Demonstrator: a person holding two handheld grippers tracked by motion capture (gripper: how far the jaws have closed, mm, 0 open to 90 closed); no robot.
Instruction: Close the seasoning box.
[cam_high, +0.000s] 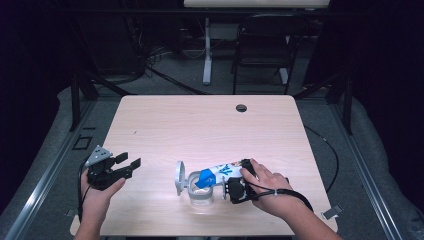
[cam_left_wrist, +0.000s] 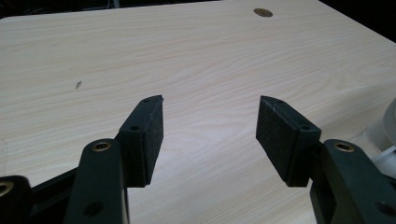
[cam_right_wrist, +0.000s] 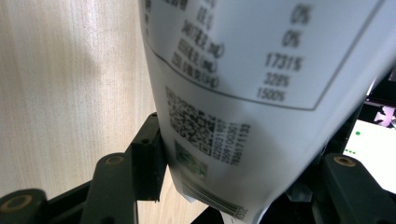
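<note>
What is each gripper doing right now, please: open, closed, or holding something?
Left gripper: open, nothing between its jaws, over bare table.
Right gripper: closed on the white printed pouch, tilted over a clear jar.

White pouch (cam_right_wrist: 261, 93) label reads 0%, 1731%, 329%, 1500%.

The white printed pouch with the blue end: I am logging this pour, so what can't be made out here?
- Contents of the clear jar: high view, hidden by the white printed pouch tipped over it.
- Pouch text: right gripper view, blurred.
- Right gripper: high view, partly covered by the hand.
</note>
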